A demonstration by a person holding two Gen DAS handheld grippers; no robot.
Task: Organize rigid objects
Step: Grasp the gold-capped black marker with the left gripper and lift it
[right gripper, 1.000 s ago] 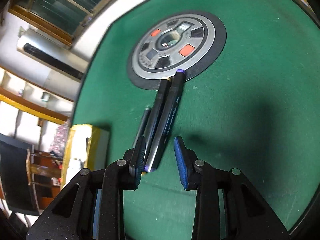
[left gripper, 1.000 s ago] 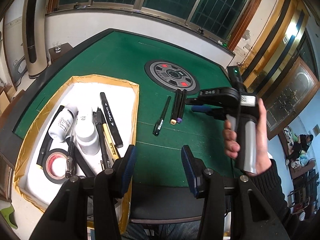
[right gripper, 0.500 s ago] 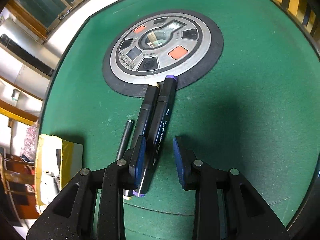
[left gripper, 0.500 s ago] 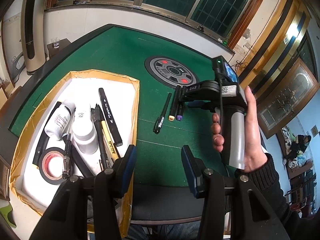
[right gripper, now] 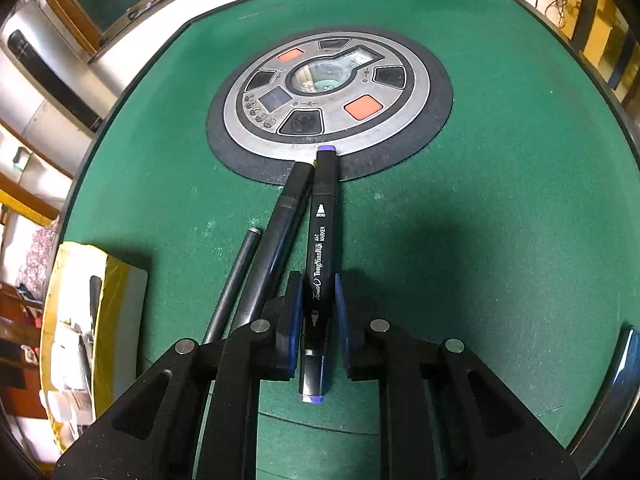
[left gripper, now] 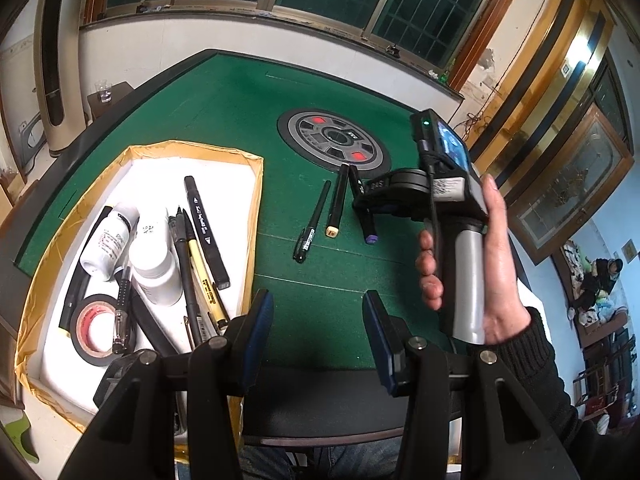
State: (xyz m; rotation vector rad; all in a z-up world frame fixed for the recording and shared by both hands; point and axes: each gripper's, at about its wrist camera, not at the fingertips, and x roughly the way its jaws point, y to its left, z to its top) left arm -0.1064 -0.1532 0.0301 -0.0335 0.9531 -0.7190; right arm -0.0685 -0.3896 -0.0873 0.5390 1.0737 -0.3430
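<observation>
The right gripper (right gripper: 316,312) has just been closing, and its blue pads now pinch a black art marker (right gripper: 320,248) with purple end caps and white lettering. The marker lies on the green table (right gripper: 480,240), its far tip on the round centre panel's (right gripper: 332,100) rim. The left gripper (left gripper: 318,334) hovers half-open, holding nothing.

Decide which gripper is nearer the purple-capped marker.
Right. The right gripper has just been closing and straddles the purple-capped marker on the table. The left gripper hovers open, well short of it, beside the tray.
</observation>
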